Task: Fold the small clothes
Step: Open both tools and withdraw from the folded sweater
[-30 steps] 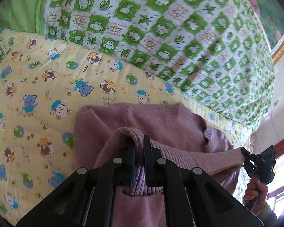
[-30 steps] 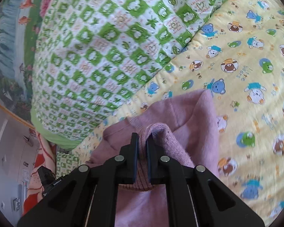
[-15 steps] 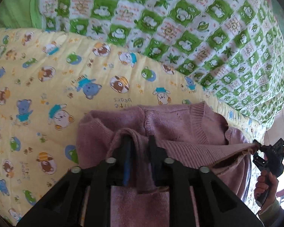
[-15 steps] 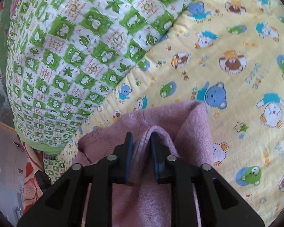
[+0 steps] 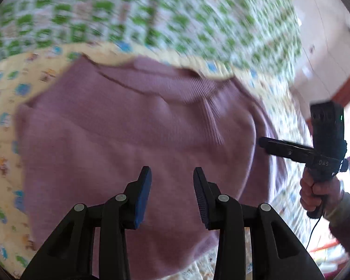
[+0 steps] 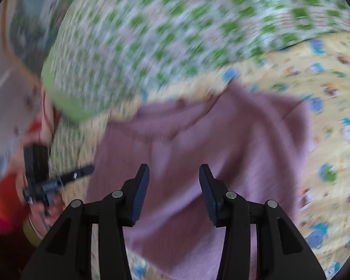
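Yellow bedsheet | mauve sweater released | left gripper, right gripper opening, empty

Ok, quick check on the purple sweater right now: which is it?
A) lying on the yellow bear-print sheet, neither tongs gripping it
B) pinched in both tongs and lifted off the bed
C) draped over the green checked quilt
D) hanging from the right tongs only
A: the purple sweater lies on the yellow sheet, and both the left tongs and right tongs are opening with nothing between the jaws.
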The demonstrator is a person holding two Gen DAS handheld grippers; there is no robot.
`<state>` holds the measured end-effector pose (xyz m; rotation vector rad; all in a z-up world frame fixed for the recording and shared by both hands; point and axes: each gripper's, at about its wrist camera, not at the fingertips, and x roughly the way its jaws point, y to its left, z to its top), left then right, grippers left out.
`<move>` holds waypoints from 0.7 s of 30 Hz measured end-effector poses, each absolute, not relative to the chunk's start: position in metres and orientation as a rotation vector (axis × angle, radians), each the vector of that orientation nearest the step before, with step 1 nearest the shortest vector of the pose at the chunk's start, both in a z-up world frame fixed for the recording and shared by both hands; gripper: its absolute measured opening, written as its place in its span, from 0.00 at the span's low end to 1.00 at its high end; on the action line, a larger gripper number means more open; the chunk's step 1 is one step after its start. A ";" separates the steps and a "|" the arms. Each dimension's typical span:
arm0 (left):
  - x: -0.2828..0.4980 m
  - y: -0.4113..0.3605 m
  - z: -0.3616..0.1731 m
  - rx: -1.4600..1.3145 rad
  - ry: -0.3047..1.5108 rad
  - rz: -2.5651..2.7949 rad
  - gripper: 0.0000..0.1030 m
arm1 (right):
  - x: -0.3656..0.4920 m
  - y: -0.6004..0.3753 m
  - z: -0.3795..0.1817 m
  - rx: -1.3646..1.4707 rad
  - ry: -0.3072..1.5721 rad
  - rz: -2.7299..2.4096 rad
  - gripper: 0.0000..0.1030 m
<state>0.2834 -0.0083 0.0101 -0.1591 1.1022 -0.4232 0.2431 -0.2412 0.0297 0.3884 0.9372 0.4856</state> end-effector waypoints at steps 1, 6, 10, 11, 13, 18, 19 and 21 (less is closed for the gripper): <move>0.285 -0.017 0.001 -0.126 1.119 -0.427 0.37 | 0.241 -0.226 0.021 0.346 0.981 0.528 0.45; 0.329 -0.017 -0.034 -0.027 1.178 -0.336 0.26 | 0.259 -0.206 -0.018 0.280 1.093 0.536 0.44; 0.364 0.010 -0.029 0.000 1.122 -0.230 0.22 | 0.298 -0.250 -0.025 0.342 0.995 0.307 0.36; 0.371 0.018 -0.025 0.006 1.103 -0.200 0.21 | 0.307 -0.264 -0.024 0.369 0.953 0.261 0.32; 0.385 0.041 -0.017 0.022 1.053 -0.088 0.20 | 0.320 -0.281 -0.023 0.389 0.915 0.207 0.17; 0.396 0.101 -0.018 -0.102 1.040 0.059 0.20 | 0.321 -0.309 -0.020 0.449 0.817 0.063 0.11; 0.394 0.102 -0.019 -0.082 1.035 0.061 0.20 | 0.318 -0.315 -0.019 0.494 0.802 0.042 0.12; 0.386 0.103 -0.017 -0.056 1.026 0.077 0.20 | 0.314 -0.327 -0.022 0.536 0.803 0.015 0.12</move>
